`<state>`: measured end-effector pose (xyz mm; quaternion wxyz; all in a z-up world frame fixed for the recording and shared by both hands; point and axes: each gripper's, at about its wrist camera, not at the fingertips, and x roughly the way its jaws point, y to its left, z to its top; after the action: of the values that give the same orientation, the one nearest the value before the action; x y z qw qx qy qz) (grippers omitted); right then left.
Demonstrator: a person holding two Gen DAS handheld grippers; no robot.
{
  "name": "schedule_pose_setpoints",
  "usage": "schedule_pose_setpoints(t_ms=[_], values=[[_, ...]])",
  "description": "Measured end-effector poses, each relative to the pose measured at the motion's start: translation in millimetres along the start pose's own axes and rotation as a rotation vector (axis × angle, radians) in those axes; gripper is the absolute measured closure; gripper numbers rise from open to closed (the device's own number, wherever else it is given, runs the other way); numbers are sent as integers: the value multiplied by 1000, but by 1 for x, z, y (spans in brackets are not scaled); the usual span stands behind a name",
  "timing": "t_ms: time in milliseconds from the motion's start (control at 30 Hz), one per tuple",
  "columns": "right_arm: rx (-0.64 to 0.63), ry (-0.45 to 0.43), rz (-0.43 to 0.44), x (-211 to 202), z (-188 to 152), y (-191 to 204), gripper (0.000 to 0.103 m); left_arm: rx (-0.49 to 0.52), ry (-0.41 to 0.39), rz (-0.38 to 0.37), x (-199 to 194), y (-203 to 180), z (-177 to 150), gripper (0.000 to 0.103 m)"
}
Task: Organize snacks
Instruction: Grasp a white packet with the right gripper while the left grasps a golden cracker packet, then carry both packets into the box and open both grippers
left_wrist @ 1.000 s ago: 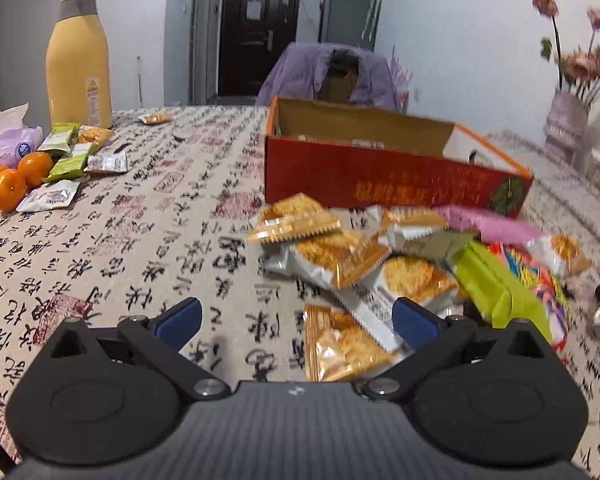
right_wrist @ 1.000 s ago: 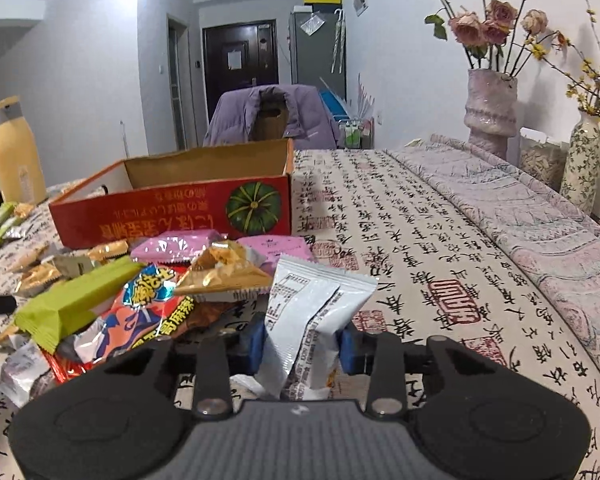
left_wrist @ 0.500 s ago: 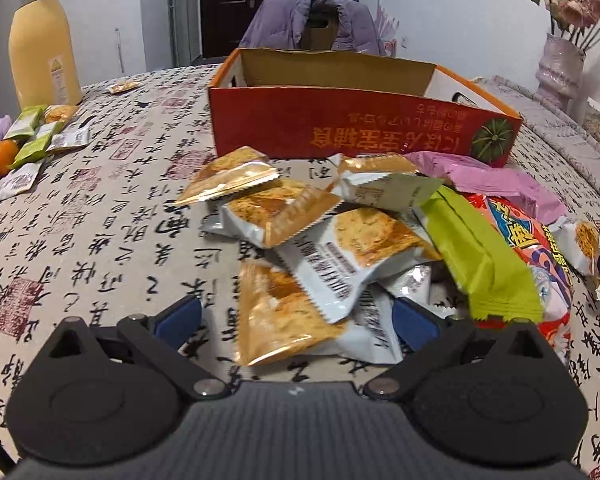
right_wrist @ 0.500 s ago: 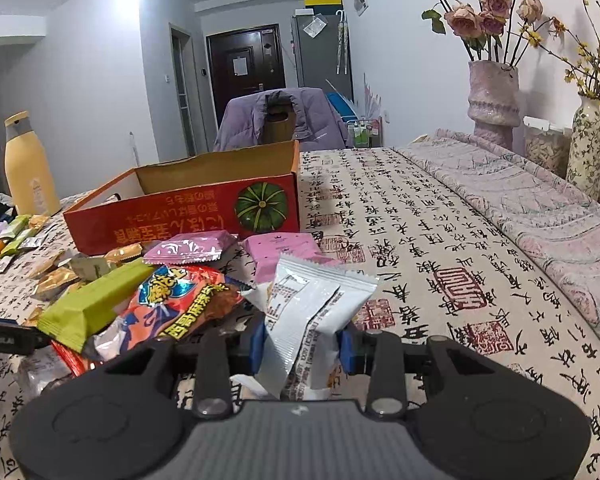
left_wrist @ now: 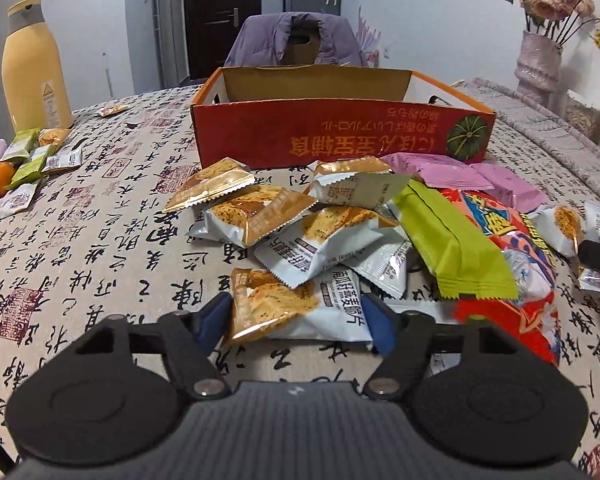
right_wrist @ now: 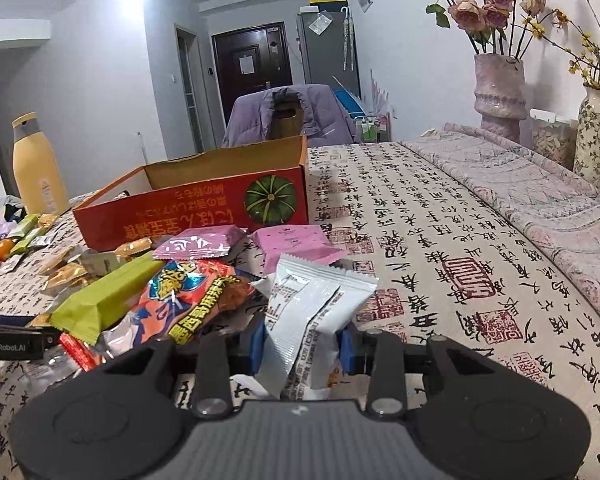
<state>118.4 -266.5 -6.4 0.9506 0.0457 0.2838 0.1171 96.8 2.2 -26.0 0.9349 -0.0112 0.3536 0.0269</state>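
Closing squarely on the cracker packet [left_wrist: 296, 308], at the snack pile's near edge, would have suited the left gripper [left_wrist: 296, 316], whose jaws straddled it, narrower than a second earlier. The right gripper [right_wrist: 302, 344] remained clamped on a white packet [right_wrist: 312, 320] short of the red box [right_wrist: 204, 204].

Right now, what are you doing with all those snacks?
A person with a gripper in each hand is sorting a pile of snacks beside an open red box. The right gripper is shut on a white snack packet. The left gripper is open, its fingers on either side of a cracker packet at the pile's near edge, not yet squeezing it.
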Motion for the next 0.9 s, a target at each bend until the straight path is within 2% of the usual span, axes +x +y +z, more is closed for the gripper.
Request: schedule_pose_setpoints(t_ms=[233,500,700,900], values=[[-9,-6,11,-7,-2,5,68,-6,-29,-23,-14,7,-8,35],[-23,-38,29,-18,4,12,68,-4,-149,-32,-52,19,-7,35],[-51,-80,61,-18,18,25,68,-26,-254,-18,-73,21,15,35],[-77,-134,88,-7,48,41,68,-34,-311,-8,-70,15,50,35]])
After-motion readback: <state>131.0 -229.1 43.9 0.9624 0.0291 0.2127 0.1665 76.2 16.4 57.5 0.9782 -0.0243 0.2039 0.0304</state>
